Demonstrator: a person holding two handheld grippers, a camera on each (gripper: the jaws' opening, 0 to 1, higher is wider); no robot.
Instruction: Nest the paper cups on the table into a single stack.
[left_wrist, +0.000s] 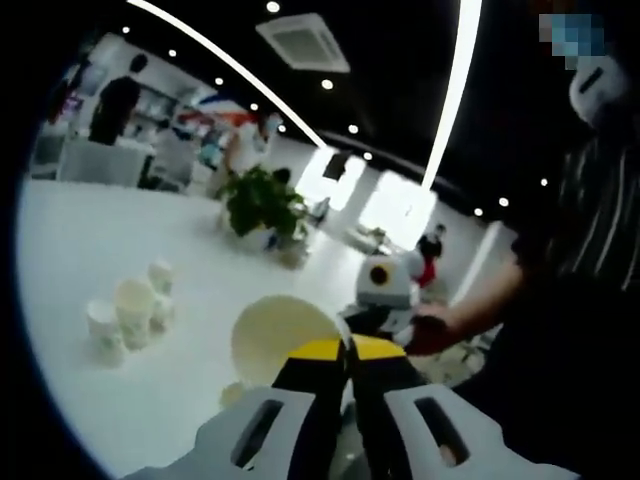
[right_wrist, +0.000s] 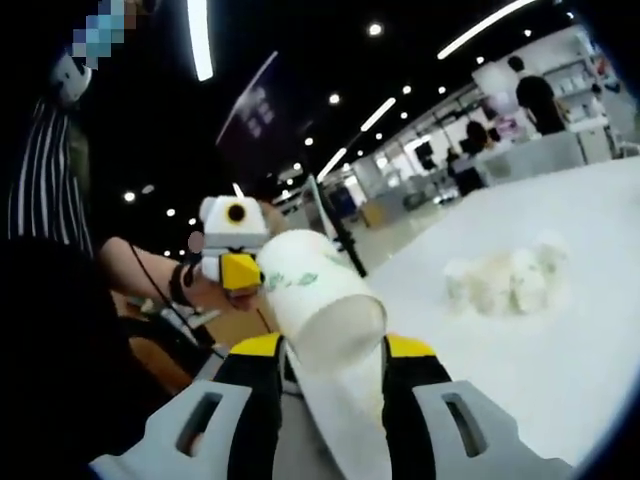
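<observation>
White table (left_wrist: 90, 240) carries everything — a wide pale top, seen tilted in both views. Near its far edge in the left gripper view stands a potted plant (left_wrist: 262, 203), w/ people and shelving beyond, blurred.

Loose paper cups (left_wrist: 130, 315) sit in a small cluster on the open top, well apart from both grippers. In the left gripper view abt four can be made out, upright; in the right gripper view the same cluster (right_wrist: 508, 280) is a soft white smear, count unclear.

Right gripper (right_wrist: 333, 350): jaws spread around a stack of cups (right_wrist: 325, 300) lying along them, open mouth toward the camera, pinched at the sides. A green print shows on the outer cup.

Left gripper (left_wrist: 348, 350): yellow-tipped jaws pressed nearly together, nipping the rim of a single cup (left_wrist: 280, 335), mouth facing the camera.

Risks, as judgement: rim pinch is thin — cup could crease or swing out while being pushed in. Both held in the air, off the table edge; a slip means a drop to the floor. Misaligned mouths could jam or crush the stack.

View differences: the right gripper view shows the left gripper (right_wrist: 238, 262) head-on in a hand; the left gripper view gives the clearer look at the loose cups.
</observation>
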